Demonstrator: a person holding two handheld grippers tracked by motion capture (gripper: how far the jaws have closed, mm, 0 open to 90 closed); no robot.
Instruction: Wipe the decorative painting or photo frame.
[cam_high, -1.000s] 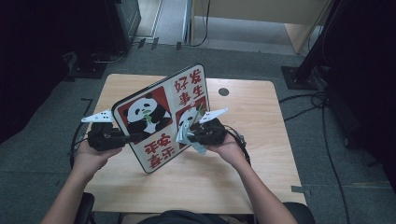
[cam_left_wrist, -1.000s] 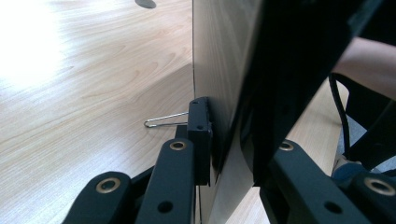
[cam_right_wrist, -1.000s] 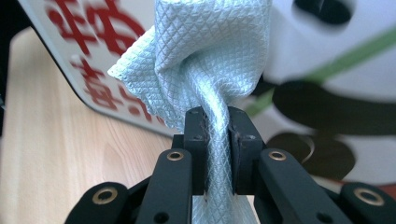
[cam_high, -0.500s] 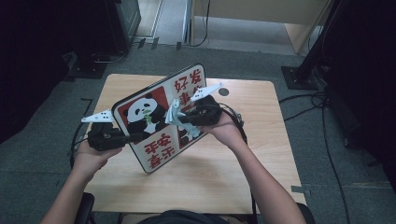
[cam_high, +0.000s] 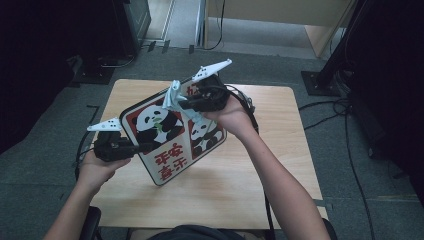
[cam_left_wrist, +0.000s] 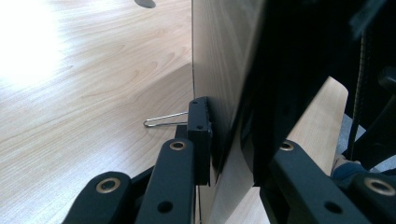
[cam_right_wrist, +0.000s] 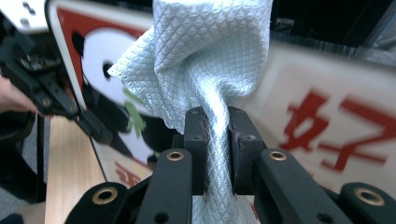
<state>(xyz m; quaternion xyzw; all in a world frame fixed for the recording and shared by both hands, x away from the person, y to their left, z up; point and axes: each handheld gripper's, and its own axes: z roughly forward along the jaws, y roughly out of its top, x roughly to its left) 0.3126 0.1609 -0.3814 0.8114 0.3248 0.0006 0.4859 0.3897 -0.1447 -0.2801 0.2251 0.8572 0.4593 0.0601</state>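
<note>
Panda sign board (cam_high: 170, 135), red and white, stands tilted above the wooden table (cam_high: 280, 150). Your left gripper (cam_high: 145, 147) clamps its edge at nine o'clock, jaws closed on the board. Your right gripper (cam_right_wrist: 216, 128), at the board's one o'clock corner, pinches a pale blue waffle cloth (cam_right_wrist: 205, 60) tightly between its jaws. The risk, as I judge it: wiping hard near the top corner could lever the board around that single left clamp, twisting it loose or dropping it onto the table.

Left tongs (cam_high: 142, 146) clamped low; right tongs (cam_high: 181, 103) pinched shut, raised.
</note>
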